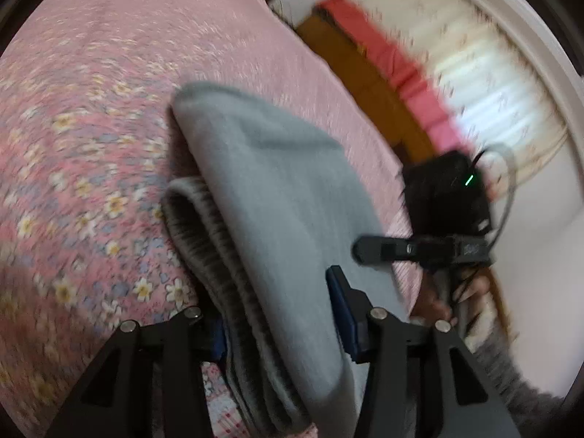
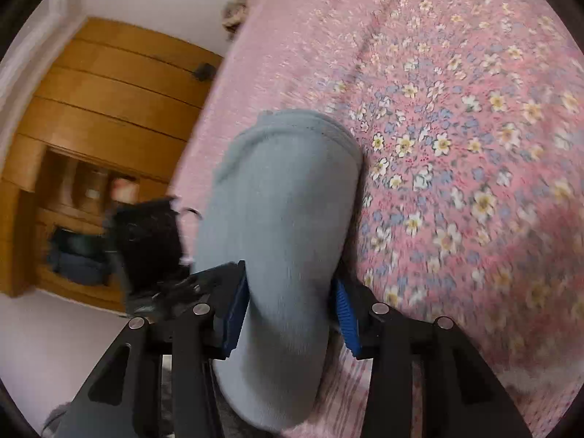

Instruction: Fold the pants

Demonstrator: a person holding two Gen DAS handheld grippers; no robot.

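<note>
The grey pants (image 1: 277, 197) are bunched into a thick folded bundle over the pink floral bedspread (image 1: 91, 127). My left gripper (image 1: 281, 314) is shut on the bundle near its ribbed waistband (image 1: 204, 241), blue pads on either side. In the right wrist view the pants (image 2: 281, 200) run forward between my right gripper's (image 2: 288, 314) blue pads, which are shut on the cloth; a hemmed end lies at the far tip. The right gripper also shows in the left wrist view (image 1: 372, 248), at the right edge of the pants. Both views are motion-blurred.
The bedspread (image 2: 456, 127) fills most of both views. The bed's edge runs by a wooden wardrobe (image 2: 109, 109) with shelves. A red cushion (image 1: 387, 62) and a pale curtain (image 1: 492, 91) are off the bed's far side.
</note>
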